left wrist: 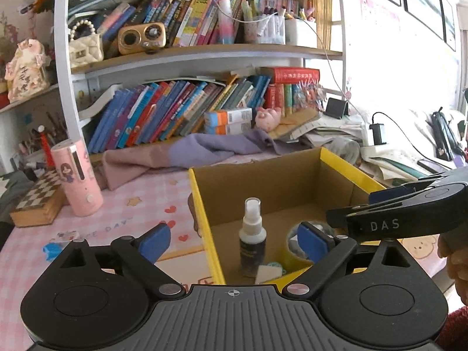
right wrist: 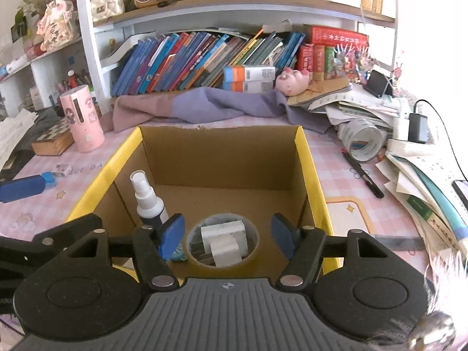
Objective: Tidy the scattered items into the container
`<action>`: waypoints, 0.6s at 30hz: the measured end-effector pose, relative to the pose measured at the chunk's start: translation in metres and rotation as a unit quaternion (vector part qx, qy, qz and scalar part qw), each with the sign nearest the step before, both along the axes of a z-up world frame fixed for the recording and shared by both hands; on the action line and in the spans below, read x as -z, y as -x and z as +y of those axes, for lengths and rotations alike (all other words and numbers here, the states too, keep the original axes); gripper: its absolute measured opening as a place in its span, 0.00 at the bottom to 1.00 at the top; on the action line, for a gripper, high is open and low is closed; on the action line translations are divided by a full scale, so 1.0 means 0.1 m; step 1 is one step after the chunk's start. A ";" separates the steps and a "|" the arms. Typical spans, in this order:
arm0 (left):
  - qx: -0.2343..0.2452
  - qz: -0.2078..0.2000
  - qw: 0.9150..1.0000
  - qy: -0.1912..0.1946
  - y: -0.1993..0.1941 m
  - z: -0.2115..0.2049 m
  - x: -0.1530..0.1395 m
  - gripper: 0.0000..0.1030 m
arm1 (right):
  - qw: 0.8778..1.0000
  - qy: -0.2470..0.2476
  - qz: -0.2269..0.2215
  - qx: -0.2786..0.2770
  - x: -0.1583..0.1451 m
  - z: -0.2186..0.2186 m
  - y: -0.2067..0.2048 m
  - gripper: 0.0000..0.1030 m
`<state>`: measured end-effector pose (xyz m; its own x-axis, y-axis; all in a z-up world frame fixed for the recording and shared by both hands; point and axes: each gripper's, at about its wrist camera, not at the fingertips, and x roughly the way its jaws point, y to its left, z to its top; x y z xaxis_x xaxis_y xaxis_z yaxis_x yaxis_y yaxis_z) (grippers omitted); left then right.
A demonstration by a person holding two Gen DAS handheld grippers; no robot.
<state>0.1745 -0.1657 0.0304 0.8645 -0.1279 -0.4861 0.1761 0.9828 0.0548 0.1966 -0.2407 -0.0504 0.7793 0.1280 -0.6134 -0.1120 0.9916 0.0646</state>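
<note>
The box (right wrist: 313, 169) sits on the pink tabletop (right wrist: 345, 175), and 2 hand-held grippers are held at its near edge. The right hand-held gripper (right wrist: 226, 235) is spread wide and empty, directly above a tape roll (right wrist: 196, 256) lying flat on the box floor with small white blocks (right wrist: 223, 239) resting inside its ring. The left hand-held gripper (left wrist: 237, 241) is likewise spread wide and holds nothing; the near-left wall of the box is straddled by it. A spray bottle (right wrist: 147, 200) stands upright in the near-left corner, and a small teal item (left wrist: 275, 264) lies beside the roll.

Several things are judged still to be gathered. A second tape roll (right wrist: 362, 140) lies on its side well to the right of the box, its open end turned toward the right wrist camera, and a black pen (right wrist: 364, 180) lies nearer, its long axis running diagonally from far-left to near-right. Both lie on the right hand-held gripper's side, so that hand is the nearer one. A small blue item (left wrist: 51, 250) (its nature cannot be told) lies left of the box, close to the left hand-held gripper.
</note>
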 end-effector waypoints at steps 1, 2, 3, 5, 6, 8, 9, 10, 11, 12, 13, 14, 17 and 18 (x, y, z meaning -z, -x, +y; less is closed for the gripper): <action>0.002 -0.001 1.000 0.000 0.03 0.02 0.00 0.93 | 1.000 0.000 -0.001 0.003 -0.01 0.02 0.03 0.63; 0.003 -0.001 1.000 0.001 0.05 0.04 0.00 0.93 | 1.000 0.001 -0.001 0.006 -0.01 0.04 0.06 0.63; 0.005 -0.002 1.000 0.001 0.07 0.06 0.00 0.93 | 1.000 0.001 -0.001 0.007 -0.01 0.06 0.08 0.63; 0.007 -0.003 1.000 0.003 0.12 0.10 0.01 0.93 | 1.000 0.004 -0.001 0.010 -0.02 0.11 0.15 0.63; 0.008 -0.004 1.000 0.004 0.15 0.13 0.01 0.93 | 1.000 0.005 -0.002 0.011 -0.02 0.14 0.18 0.63; 0.010 -0.004 1.000 0.006 0.20 0.19 0.01 0.93 | 1.000 0.007 -0.003 0.015 -0.03 0.21 0.25 0.64; 0.011 -0.004 1.000 0.006 0.23 0.22 0.01 0.93 | 1.000 0.008 -0.003 0.016 -0.03 0.24 0.28 0.64; 0.011 -0.003 1.000 0.007 0.27 0.26 0.01 0.93 | 1.000 0.008 -0.003 0.018 -0.04 0.28 0.31 0.64; 0.011 -0.003 1.000 0.008 0.30 0.30 0.01 0.93 | 1.000 0.009 -0.003 0.019 -0.04 0.32 0.34 0.64; 0.010 -0.002 1.000 0.008 0.34 0.34 0.02 0.93 | 1.000 0.010 -0.003 0.020 -0.04 0.36 0.37 0.64; 0.010 -0.001 1.000 0.008 0.37 0.37 0.02 0.93 | 1.000 0.011 -0.003 0.020 -0.04 0.40 0.40 0.65; 0.009 0.001 1.000 0.007 0.41 0.42 0.02 0.93 | 1.000 0.012 -0.003 0.020 -0.04 0.44 0.43 0.65; 0.007 0.008 1.000 0.004 0.50 0.53 0.02 0.93 | 1.000 0.015 -0.001 0.017 -0.05 0.59 0.52 0.67; 0.006 0.010 1.000 0.003 0.53 0.58 0.02 0.93 | 1.000 0.016 0.001 0.015 -0.04 0.64 0.55 0.68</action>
